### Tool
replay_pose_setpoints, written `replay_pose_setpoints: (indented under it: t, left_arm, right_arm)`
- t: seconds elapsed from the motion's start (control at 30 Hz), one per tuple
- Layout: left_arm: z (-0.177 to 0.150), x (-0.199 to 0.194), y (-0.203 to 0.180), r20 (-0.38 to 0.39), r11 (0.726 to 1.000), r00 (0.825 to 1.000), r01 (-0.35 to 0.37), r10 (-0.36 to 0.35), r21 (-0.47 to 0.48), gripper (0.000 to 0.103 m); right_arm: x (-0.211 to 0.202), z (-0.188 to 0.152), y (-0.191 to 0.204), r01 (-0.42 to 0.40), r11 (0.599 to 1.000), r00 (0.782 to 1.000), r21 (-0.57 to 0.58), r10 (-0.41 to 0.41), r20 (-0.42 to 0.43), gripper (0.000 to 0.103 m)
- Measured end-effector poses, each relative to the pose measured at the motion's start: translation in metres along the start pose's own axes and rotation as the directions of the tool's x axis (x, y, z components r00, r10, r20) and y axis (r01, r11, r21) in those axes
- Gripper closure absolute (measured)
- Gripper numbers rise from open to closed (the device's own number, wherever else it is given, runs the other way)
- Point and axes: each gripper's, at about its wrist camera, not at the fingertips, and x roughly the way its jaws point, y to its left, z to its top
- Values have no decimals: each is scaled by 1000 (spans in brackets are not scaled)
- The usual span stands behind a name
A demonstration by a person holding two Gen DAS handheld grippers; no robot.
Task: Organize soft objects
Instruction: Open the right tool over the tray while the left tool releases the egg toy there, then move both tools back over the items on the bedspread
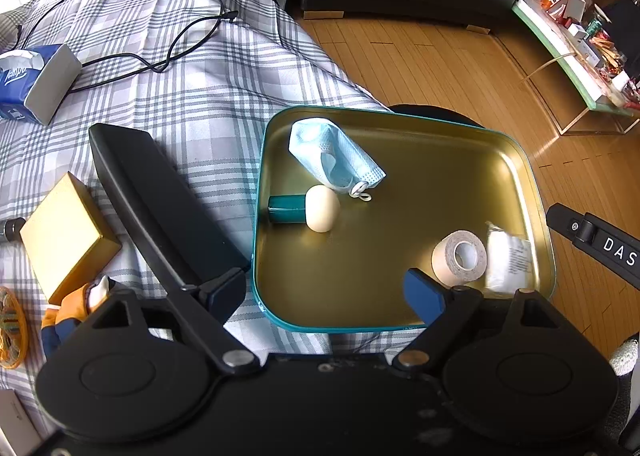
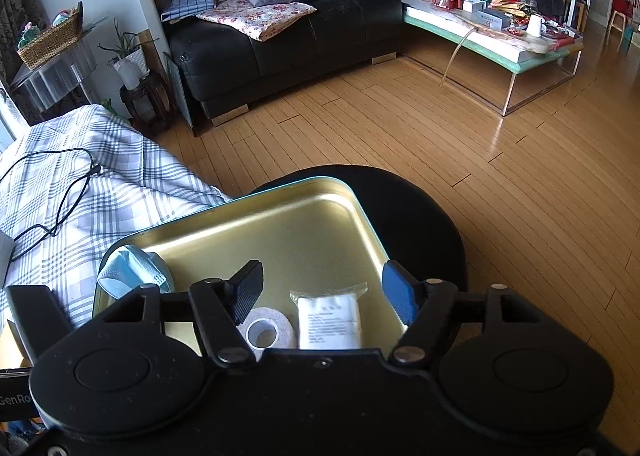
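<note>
A teal-rimmed gold tray (image 1: pixel 412 184) holds a crumpled blue face mask (image 1: pixel 336 154), a cream sponge on a teal handle (image 1: pixel 322 208), a beige tape roll (image 1: pixel 460 256) and a white sealed packet (image 1: pixel 508 260). My left gripper (image 1: pixel 324 292) hovers open over the tray's near rim, with nothing between its fingers. In the right wrist view my right gripper (image 2: pixel 324 292) is open above the tray (image 2: pixel 300 224). The packet (image 2: pixel 330 320) lies loose below its jaws, and the tape roll (image 2: pixel 264 330) sits under the left finger. The mask (image 2: pixel 132 268) is at the tray's left end.
On the checked tablecloth (image 1: pixel 192 96) lie a long black block (image 1: pixel 160 196) beside the tray, a gold box (image 1: pixel 64 232), a blue tissue pack (image 1: pixel 36 80) and a black cable (image 1: pixel 160 56). A round black stool (image 2: pixel 420 224) sits beneath the tray, with wooden floor (image 2: pixel 480 160) beyond.
</note>
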Motion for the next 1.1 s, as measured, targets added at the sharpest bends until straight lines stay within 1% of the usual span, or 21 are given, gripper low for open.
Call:
replay_pose_setpoints:
  t: [0.37,0.67,0.9,1.1]
  left_arm:
    - [-7,-5,2,1,1000,1000,1,-1,3,17]
    - [-16,-26,14,23,1000,1000,3,-3,-4,16]
    - [-28,-53,43,61,999,998,-18,20,-34,15]
    - [-42,-78,83,101,994,992,-64,74,-93,14]
  right_arm:
    - [-3,0,0,-15,1000,1000,3,16,-16,39]
    - [-15,-2,11,-27,999,1000,-22,26,-12,39]
    - [-33,-8,34,-58,995,998,-76,58,2,39]
    - [-52,-16,65,-109,982,994,-151,112,10,39]
